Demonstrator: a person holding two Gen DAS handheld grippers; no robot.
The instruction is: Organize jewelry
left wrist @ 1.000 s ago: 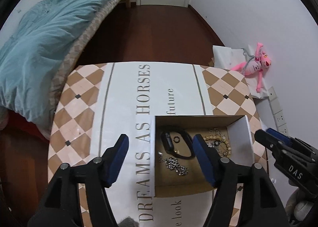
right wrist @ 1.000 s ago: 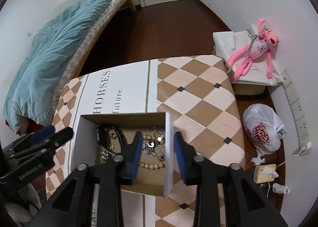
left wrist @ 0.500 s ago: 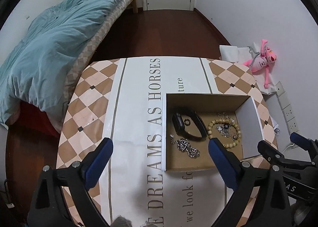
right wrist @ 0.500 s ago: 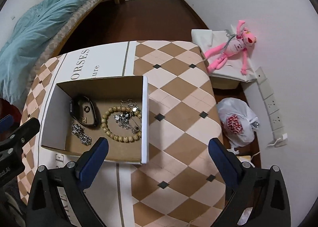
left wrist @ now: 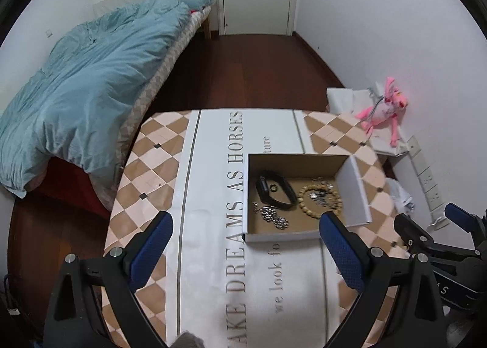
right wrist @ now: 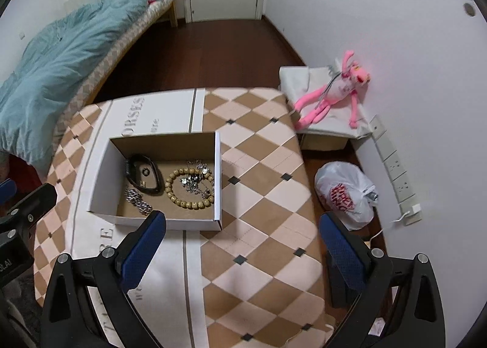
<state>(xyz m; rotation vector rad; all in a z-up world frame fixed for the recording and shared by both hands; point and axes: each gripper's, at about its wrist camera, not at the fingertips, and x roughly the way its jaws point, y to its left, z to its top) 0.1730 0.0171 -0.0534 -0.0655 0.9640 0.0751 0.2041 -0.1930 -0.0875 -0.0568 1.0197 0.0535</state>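
Observation:
An open cardboard box (left wrist: 354, 192) (right wrist: 217, 171) sits on the table. Inside lie a black wristband (left wrist: 275, 191) (right wrist: 143, 174), a wooden bead bracelet (left wrist: 319, 198) (right wrist: 188, 185), a silver chain (left wrist: 272, 215) (right wrist: 138, 198) and a pile of small silver pieces (right wrist: 196, 179). My left gripper (left wrist: 246, 244) is open and empty, raised above the table in front of the box. My right gripper (right wrist: 242, 241) is open and empty, raised above the table to the right of the box front.
The table has a checkered cloth (right wrist: 258, 171) with a white printed runner (left wrist: 213, 195). A bed with a blue duvet (left wrist: 85, 95) stands at left. A pink plush toy (right wrist: 334, 89), a white plastic bag (right wrist: 347, 192) and a wall power strip (right wrist: 395, 174) are at right.
Both grippers have opened wide and pulled back and up from the box. The jewelry stays in the box.

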